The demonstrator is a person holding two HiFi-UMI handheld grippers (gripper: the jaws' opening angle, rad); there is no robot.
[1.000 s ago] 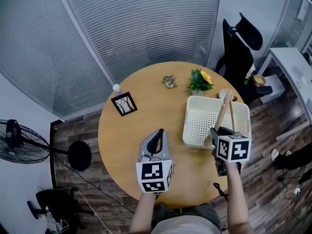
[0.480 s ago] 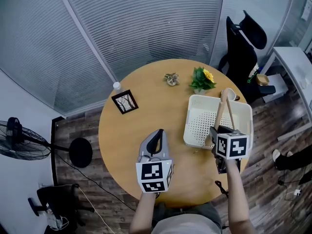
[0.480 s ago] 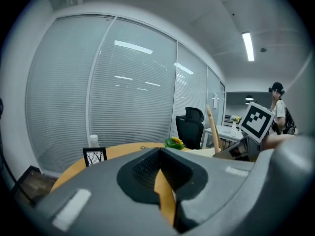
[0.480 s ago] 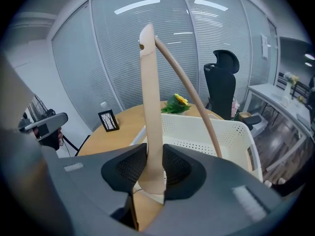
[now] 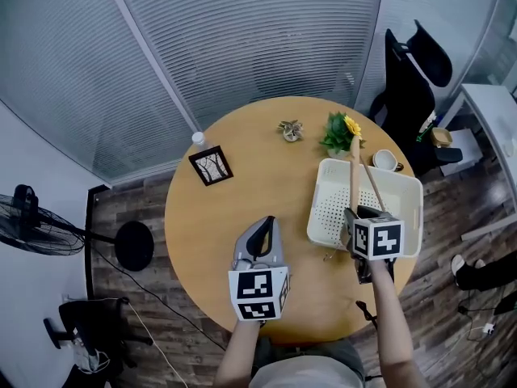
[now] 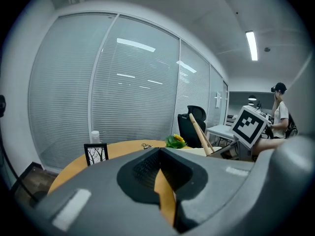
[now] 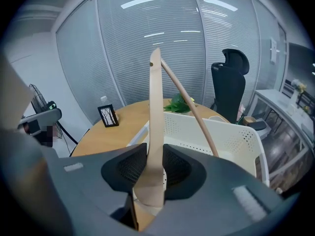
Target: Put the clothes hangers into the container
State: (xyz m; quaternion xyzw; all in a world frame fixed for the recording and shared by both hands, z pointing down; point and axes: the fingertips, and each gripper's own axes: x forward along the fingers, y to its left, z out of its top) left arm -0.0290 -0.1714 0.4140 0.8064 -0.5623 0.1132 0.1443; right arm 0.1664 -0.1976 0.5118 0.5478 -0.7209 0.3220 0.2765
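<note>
Hanger (image 7: pixel 155 107) stands upright, clamped between the right gripper's (image 7: pixel 153 170) 2 jaws above the container (image 5: pixel 406 186) on the table's (image 5: pixel 242 200) right. Released this high, it could topple over the rim. Left gripper (image 5: pixel 265 226) is closed, empty.

An office is indicated: slatted blinds (image 5: pixel 242 47) are hung along glass partition walls, a black swivel chair (image 5: pixel 412 87) is parked near a white desk (image 5: pixel 497 107), strip lights (image 6: pixel 251 44) are set into the ceiling, and a round wooden worktop (image 5: pixel 242 200) is seen on plank flooring.
</note>
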